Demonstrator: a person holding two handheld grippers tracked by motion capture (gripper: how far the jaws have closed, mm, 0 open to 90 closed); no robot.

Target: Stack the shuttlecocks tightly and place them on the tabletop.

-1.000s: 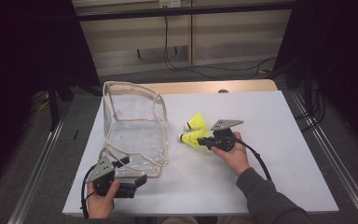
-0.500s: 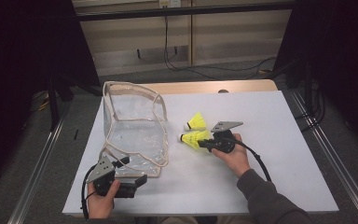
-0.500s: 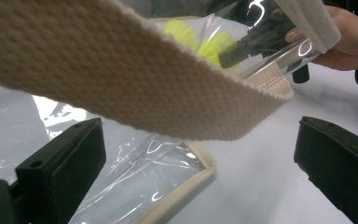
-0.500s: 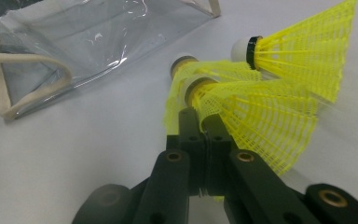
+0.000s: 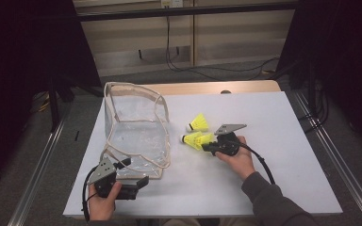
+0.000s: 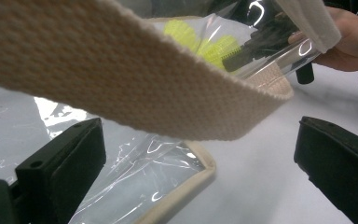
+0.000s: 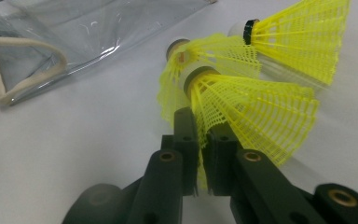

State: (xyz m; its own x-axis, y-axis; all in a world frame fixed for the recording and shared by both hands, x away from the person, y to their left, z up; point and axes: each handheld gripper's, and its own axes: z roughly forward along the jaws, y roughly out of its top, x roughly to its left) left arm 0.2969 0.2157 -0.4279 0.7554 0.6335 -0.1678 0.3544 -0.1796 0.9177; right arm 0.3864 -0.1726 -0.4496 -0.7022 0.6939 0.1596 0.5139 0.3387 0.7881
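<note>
Two grippers work at the near edge of the white table (image 5: 273, 188); nearest the person, the left gripper (image 5: 122, 186) sits low at the front left, its jaws standing wide apart in the left gripper view with bare table between them, and nothing pinched; a cream webbing strap (image 6: 135, 84) of the clear plastic bag (image 5: 134, 127) hangs just in front of that camera, above the jaws, and I cannot tell whether it touches either of them; the bag's cream-trimmed corner (image 6: 186, 186) lies on the table just ahead of the left jaw.

Further in, the right gripper (image 5: 207, 147) lies level in the person's right hand (image 5: 238, 157), pointing toward the bag; in the right gripper view its jaws are nearly together with the mesh skirt of a yellow shuttlecock (image 7: 251, 112) caught between the pads; the jaws have just been easing apart a little, yet the skirt still sits between them; a second shuttlecock (image 7: 200, 60) appears to be nested against it, cork end away from the gripper, though the overlap makes that hard to judge.

Beyond these, a third shuttlecock (image 5: 199, 123) lies on the table by itself, just right of the bag; the bag stands upright at the left, mouth upward; farthest off run the table's wooden back edge (image 5: 217, 88) and the cables (image 5: 202, 70) on the floor.
</note>
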